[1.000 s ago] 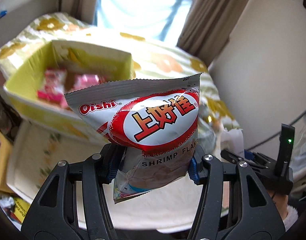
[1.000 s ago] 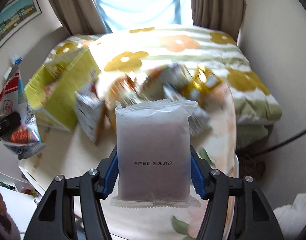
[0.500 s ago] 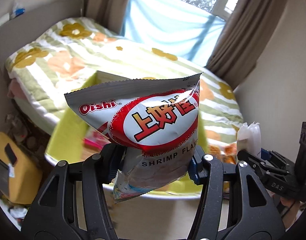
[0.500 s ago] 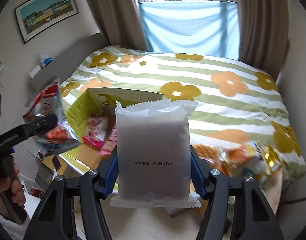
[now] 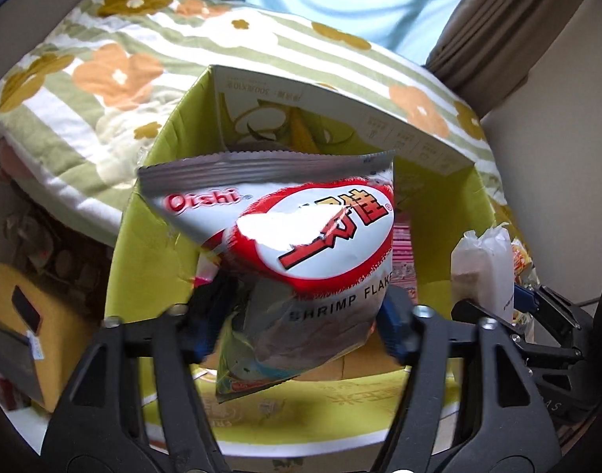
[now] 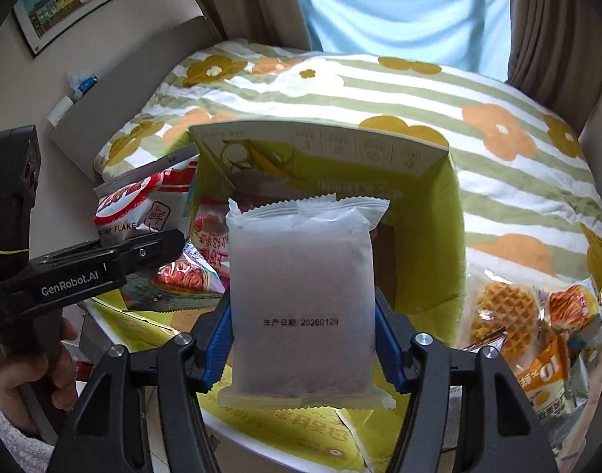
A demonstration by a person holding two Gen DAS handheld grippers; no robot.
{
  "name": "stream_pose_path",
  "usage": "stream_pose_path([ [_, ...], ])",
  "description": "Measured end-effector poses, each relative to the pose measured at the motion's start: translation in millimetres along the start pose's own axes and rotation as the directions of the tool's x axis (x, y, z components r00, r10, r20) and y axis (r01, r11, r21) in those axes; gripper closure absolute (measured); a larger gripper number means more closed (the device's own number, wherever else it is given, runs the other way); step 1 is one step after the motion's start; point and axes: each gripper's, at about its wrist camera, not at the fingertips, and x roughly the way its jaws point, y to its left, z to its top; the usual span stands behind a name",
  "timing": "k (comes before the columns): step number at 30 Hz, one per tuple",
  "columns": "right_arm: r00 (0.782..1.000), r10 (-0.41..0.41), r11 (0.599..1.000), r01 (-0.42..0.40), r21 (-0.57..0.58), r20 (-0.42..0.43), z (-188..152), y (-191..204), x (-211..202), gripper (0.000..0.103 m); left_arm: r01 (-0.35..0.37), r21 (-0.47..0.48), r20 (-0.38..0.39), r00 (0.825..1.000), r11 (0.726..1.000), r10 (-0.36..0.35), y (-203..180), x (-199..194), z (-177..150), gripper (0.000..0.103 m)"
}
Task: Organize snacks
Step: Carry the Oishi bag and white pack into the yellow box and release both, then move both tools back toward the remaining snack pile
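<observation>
My left gripper (image 5: 301,311) is shut on a red-and-white Oishi shrimp flakes bag (image 5: 301,244) and holds it over the open yellow-green cardboard box (image 5: 151,236). My right gripper (image 6: 301,339) is shut on a frosted white snack packet (image 6: 301,295) and holds it above the same box (image 6: 431,205). Pink snack packs (image 6: 210,236) lie inside the box. The left gripper and its bag (image 6: 143,205) show at the left of the right wrist view. The white packet (image 5: 484,272) shows at the right of the left wrist view.
Several loose snacks, among them a waffle pack (image 6: 502,311) and orange packets (image 6: 545,378), lie right of the box. A bed with a flowered quilt (image 6: 379,90) lies behind. A yellow object (image 5: 25,315) stands lower left. Curtains (image 6: 553,19) hang at the back.
Both grippers have moved closer over the box with their snacks still held. The box now fills the middle of both views.
</observation>
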Motion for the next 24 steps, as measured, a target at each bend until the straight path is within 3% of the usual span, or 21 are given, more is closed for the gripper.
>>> stream_pose_path([
  [1,1.000,-0.004,1.000,0.004,0.007,-0.009,-1,-2,2,0.045,-0.014,0.009,0.009,1.000,1.000,0.014,1,0,0,0.002],
  [4,0.999,-0.020,1.000,0.020,0.019,-0.034,-4,-9,6,0.045,-0.038,0.022,0.037,0.999,0.999,0.037,6,-9,-1,0.000],
  [11,0.996,-0.007,1.000,0.008,0.004,-0.093,-17,-6,19,0.045,-0.033,-0.068,0.072,0.997,0.997,0.038,32,-28,-13,0.000],
  [16,0.994,-0.070,0.997,0.067,-0.039,-0.089,-18,1,25,0.042,-0.036,-0.054,0.077,0.996,0.998,0.040,30,-34,-16,0.000],
  [18,0.998,-0.020,0.999,0.019,-0.030,-0.053,-19,0,20,0.024,-0.037,-0.049,0.091,0.995,0.998,0.041,28,-38,-17,0.000],
  [20,0.999,-0.029,0.999,0.028,-0.038,-0.014,-21,0,12,0.010,-0.025,-0.050,0.101,0.994,0.998,0.030,27,-41,-19,0.000],
  [24,0.999,-0.047,0.998,0.048,-0.049,0.014,-28,-2,5,0.010,-0.021,-0.046,0.102,0.994,0.999,0.026,22,-43,-25,0.000],
])
